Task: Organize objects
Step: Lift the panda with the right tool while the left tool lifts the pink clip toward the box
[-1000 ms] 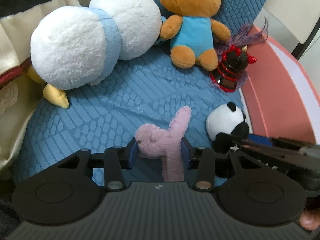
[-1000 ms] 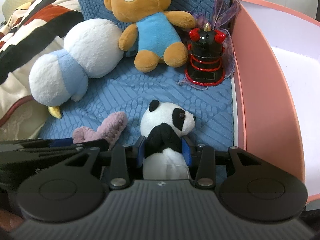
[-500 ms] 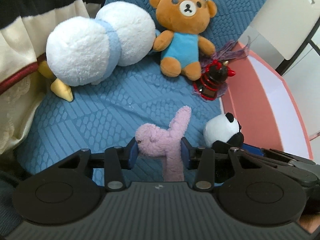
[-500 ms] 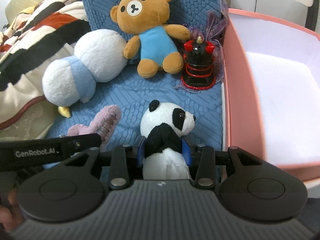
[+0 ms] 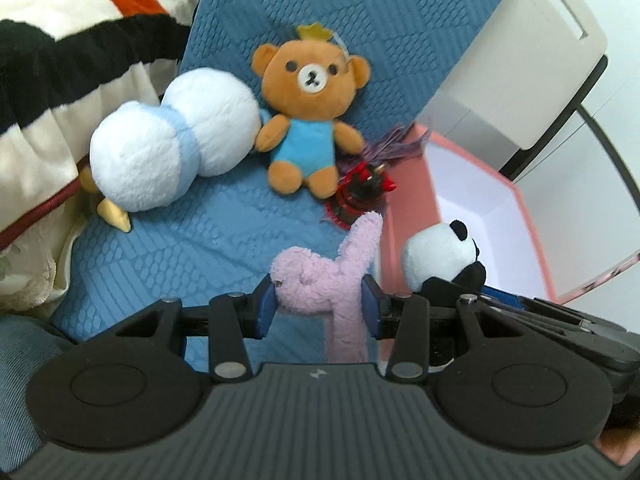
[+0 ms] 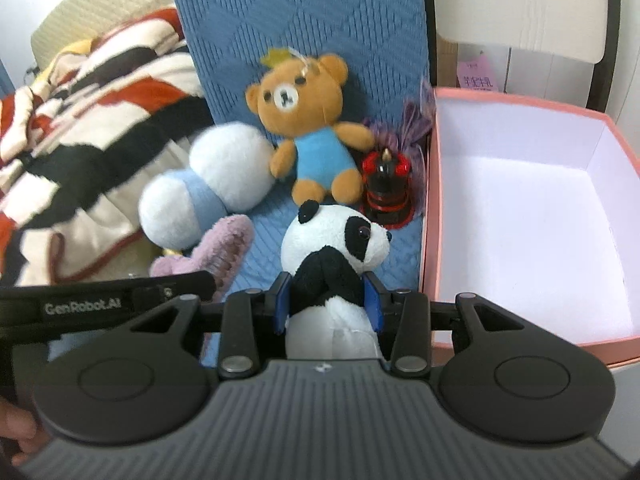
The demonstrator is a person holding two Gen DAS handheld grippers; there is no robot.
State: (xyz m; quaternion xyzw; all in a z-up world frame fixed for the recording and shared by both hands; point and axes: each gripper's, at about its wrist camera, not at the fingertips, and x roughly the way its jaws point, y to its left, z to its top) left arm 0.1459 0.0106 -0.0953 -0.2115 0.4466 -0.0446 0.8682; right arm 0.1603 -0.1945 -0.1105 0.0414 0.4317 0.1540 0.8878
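My left gripper (image 5: 319,304) is shut on a pink plush toy (image 5: 320,276), held up above the blue quilted seat (image 5: 192,248). My right gripper (image 6: 326,302) is shut on a panda plush (image 6: 332,240), also lifted off the seat. The panda (image 5: 438,254) shows to the right in the left wrist view, the pink plush (image 6: 218,250) to the left in the right wrist view. A pink box (image 6: 430,208) with a white inside stands at the right, with nothing in it. On the seat lie a brown bear (image 6: 312,136), a white-and-blue plush (image 6: 208,184) and a red-and-black toy (image 6: 386,188).
A striped blanket (image 6: 80,140) is heaped at the left of the seat. The blue backrest (image 6: 300,12) rises behind the toys. A white chair or cabinet with a dark frame (image 6: 520,4) stands behind the box. Purple ribbon (image 6: 416,120) sticks out beside the red-and-black toy.
Both grippers have risen with their toys still gripped; the seat and the toys on it look smaller and farther, and the box's inside has come into view.
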